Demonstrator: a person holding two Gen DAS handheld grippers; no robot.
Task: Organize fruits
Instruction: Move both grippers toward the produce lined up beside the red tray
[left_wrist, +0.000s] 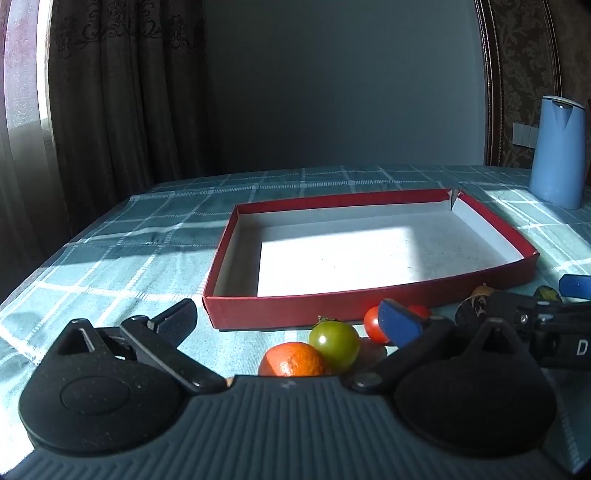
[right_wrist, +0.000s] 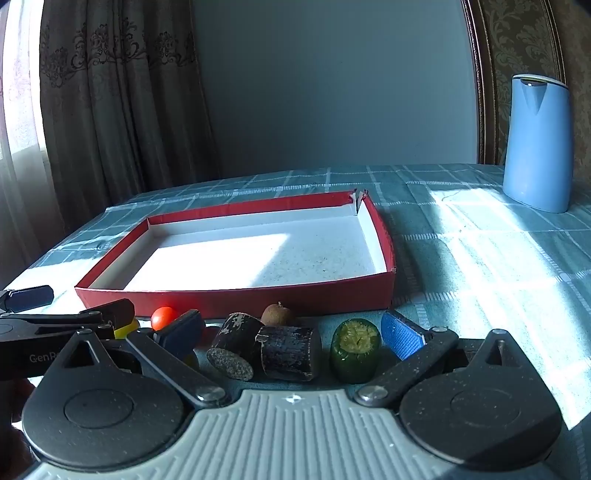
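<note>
Both the left gripper (left_wrist: 291, 325) and right gripper (right_wrist: 291, 332) pointed toward 12 o'clock, jaws fully spread, empty, before one red tray (right_wrist: 236, 299) and two dark cylinders (right_wrist: 232, 347).

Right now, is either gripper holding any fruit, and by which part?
Nothing is held. The left gripper and right gripper are both open above the fruit, in front of the empty red box.

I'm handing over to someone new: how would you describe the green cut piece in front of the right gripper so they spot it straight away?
Start at the red box on the checked tablecloth and look at the row of pieces along its near wall. The green piece is the rightmost, standing just right of two dark stubs. It alone has green skin and a pale yellowish cut top.
</note>
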